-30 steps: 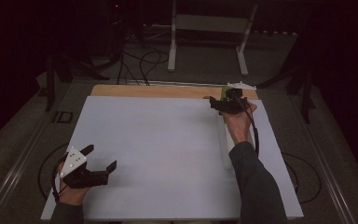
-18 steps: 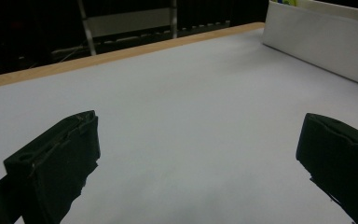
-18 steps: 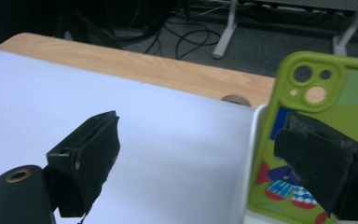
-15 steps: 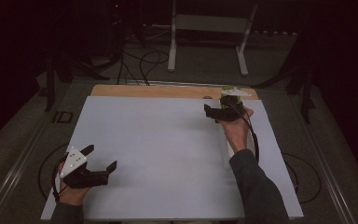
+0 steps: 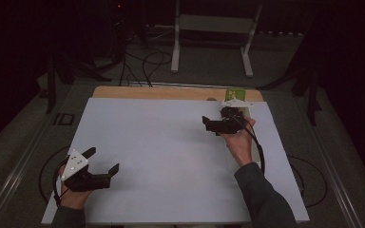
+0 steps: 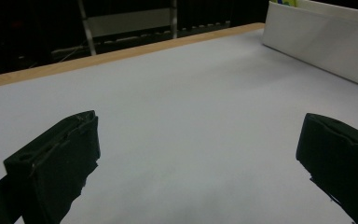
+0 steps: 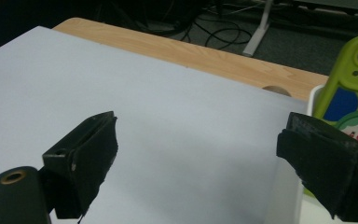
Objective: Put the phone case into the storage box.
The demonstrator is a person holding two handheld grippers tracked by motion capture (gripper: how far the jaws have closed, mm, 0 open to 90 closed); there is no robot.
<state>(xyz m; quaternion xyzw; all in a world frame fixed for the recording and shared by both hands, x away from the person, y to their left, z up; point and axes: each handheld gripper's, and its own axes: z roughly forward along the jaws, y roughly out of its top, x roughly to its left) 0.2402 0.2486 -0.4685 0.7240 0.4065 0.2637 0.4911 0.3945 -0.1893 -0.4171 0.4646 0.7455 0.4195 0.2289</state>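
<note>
— What's over on the left?

— The left gripper [image 5: 102, 160], low over the smooth white sheet [image 5: 161, 152] near its front edge, jaws spread wide with nothing between them.

— And going right?

— The right gripper [image 5: 211, 124] hangs near the far right corner, also spread wide and holding nothing. Just beside it stands a white tray [image 7: 289, 196] with straight, flat walls.

— Anything in the tray?

— A lime-green plastic case [image 7: 349, 88] with rounded cut-outs, a blue patch and a printed cartoon figure, leaning upright inside. Beyond the sheet runs a strip of bare wooden table [image 5: 171, 92].
</note>
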